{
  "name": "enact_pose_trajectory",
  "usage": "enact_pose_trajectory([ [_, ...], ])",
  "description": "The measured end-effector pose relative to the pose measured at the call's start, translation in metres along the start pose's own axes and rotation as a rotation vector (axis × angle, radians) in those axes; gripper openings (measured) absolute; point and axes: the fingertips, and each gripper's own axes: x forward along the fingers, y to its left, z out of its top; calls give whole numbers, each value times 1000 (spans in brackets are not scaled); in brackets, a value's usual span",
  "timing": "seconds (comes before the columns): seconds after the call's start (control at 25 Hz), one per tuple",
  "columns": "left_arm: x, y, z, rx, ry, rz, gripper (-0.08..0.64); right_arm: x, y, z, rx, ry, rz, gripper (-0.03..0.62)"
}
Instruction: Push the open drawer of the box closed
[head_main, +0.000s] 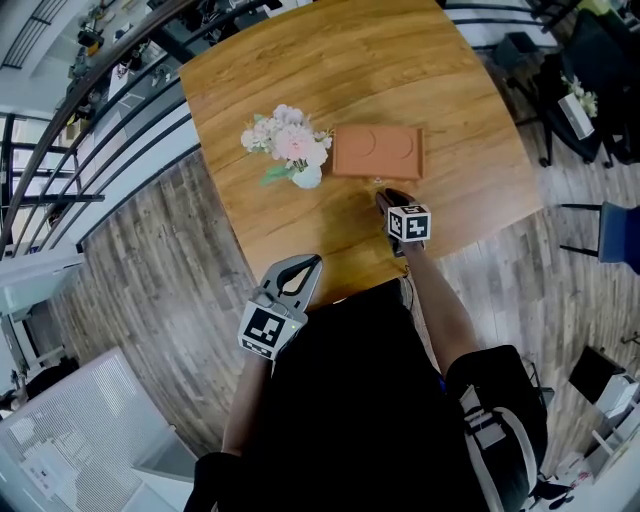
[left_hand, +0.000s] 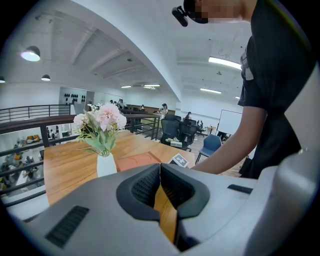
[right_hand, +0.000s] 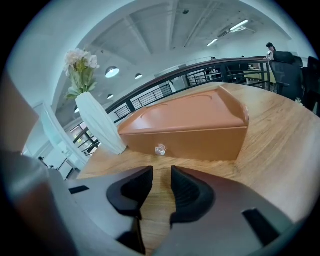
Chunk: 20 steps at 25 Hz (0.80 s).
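Observation:
A terracotta box (head_main: 377, 152) lies on the wooden table (head_main: 400, 60). In the right gripper view its front face (right_hand: 200, 142) looks flat, with a small clear knob (right_hand: 160, 149) low in the middle and no drawer standing out. My right gripper (head_main: 385, 197) sits just in front of that face, pointing at the knob. Its jaws (right_hand: 161, 172) stand open, a narrow gap between the pads and nothing in it. My left gripper (head_main: 310, 262) hangs back over the table's near edge, its tips (left_hand: 160, 167) meeting, shut and empty.
A white vase (head_main: 306, 177) of pink and white flowers (head_main: 288, 138) stands close to the box's left end. The table's near edge runs just under my left gripper. A railing (head_main: 90, 90) lies to the left, and chairs (head_main: 620, 235) to the right.

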Motion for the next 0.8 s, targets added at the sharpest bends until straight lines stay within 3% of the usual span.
enact_pose_trajectory([
  [0.24,12,-11,-2,-11,-2,-18,25,-28,5,-9,15,-27,17,108],
  [0.52,27,-32,-1,-18,-12,-68,25,-71,12,-17,-74,-35,2,48],
  [0.64,36,-37,0,-16,-21,-80,25,-90,10,-15,-143,-36,-15,26],
  [0.8,54,-48,2,-10,-36,-111,25,-117,13,-4,-313,-28,-22,17],
])
